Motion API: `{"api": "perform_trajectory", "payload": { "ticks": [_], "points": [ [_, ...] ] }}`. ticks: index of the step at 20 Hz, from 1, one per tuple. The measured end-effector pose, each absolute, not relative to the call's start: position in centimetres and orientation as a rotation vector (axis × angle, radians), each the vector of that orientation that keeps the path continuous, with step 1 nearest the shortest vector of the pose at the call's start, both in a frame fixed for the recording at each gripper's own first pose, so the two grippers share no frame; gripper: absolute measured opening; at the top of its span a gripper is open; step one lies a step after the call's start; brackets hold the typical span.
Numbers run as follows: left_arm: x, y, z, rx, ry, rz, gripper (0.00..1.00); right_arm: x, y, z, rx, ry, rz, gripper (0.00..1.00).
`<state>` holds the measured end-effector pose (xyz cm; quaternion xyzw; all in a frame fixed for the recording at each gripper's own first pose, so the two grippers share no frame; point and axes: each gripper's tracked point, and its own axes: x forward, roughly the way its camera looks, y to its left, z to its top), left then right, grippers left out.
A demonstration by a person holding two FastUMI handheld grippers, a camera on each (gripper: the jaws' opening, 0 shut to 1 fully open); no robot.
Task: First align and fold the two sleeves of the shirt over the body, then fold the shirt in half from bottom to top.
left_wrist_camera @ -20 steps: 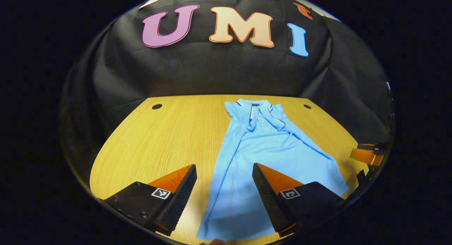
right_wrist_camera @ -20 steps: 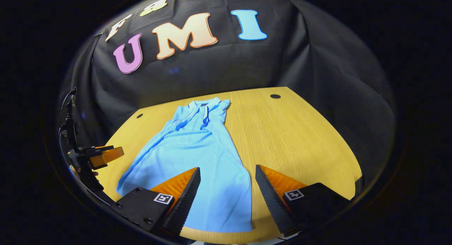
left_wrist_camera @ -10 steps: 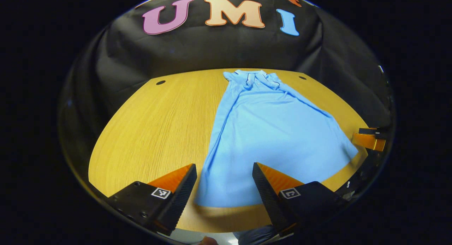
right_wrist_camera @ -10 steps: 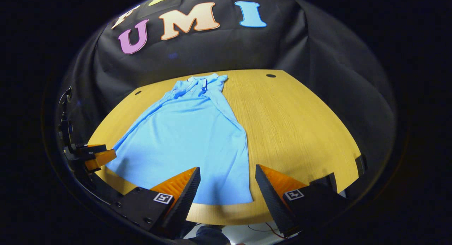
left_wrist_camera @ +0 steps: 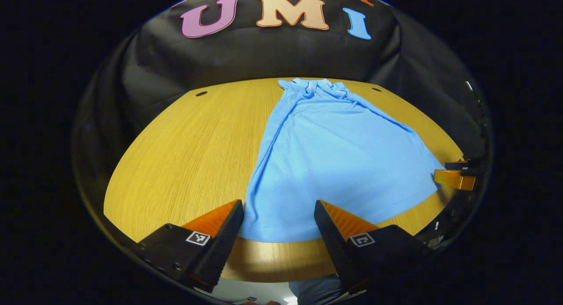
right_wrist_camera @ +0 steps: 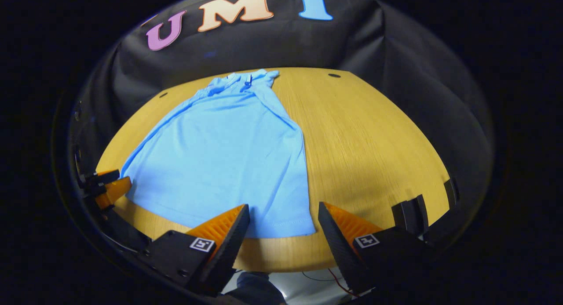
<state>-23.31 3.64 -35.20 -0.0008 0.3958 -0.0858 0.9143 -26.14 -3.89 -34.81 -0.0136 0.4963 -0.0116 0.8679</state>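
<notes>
Left gripper view: the left gripper (left_wrist_camera: 278,223), jaws apart and empty, faces the hem of a blue shirt (left_wrist_camera: 338,155) flat on the table (left_wrist_camera: 184,164). Right gripper view: the right gripper (right_wrist_camera: 283,228), likewise spread, faces the hem's other corner; sleeves look folded, so pinching the hem for the upward fold seems next.

The light blue polo shirt (left_wrist_camera: 338,164) lies flat, sleeves folded in, collar at the far end.

Bright, sharp centre; fisheye bends the dim edges; soft shadow under each tool.
</notes>
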Motion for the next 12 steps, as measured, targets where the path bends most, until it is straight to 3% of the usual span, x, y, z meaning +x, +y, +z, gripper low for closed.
{"api": "perform_trajectory", "payload": {
  "ticks": [3,4,5,6,7,8,10,12],
  "points": [
    [-23.6,3.0,-35.4,-0.011,0.824,-0.211,0.87,-26.3,-2.6,-35.2,-0.029,1.057,0.014,0.89],
    [-23.4,2.4,-35.3,-0.015,0.814,-0.216,0.78,-26.0,-2.1,-35.2,-0.035,1.051,0.031,0.73],
    [-23.4,2.1,-35.5,-0.027,0.822,-0.218,0.64,-26.3,-1.5,-35.3,-0.036,1.057,0.048,0.66],
    [-23.4,1.8,-35.5,-0.048,0.819,-0.22,0.58,-26.2,-0.9,-35.3,-0.034,1.049,0.059,0.46],
    [-23.4,1.5,-35.5,-0.073,0.821,-0.215,0.43,-26.5,-0.5,-35.2,-0.031,1.048,0.07,0.36],
    [-23.3,1.0,-35.3,-0.106,0.816,-0.22,0.34,-26.4,-0.3,-35.1,-0.036,1.04,0.071,0.16],
    [-23.5,0.8,-35.2,-0.17,0.814,-0.181,0.0,-26.1,0.3,-35.3,-0.016,1.049,0.092,0.1],
    [-23.4,0.8,-35.4,-0.172,0.845,-0.181,0.0,-26.1,0.3,-35.5,0.037,1.063,0.076,0.04]
  ]
}}
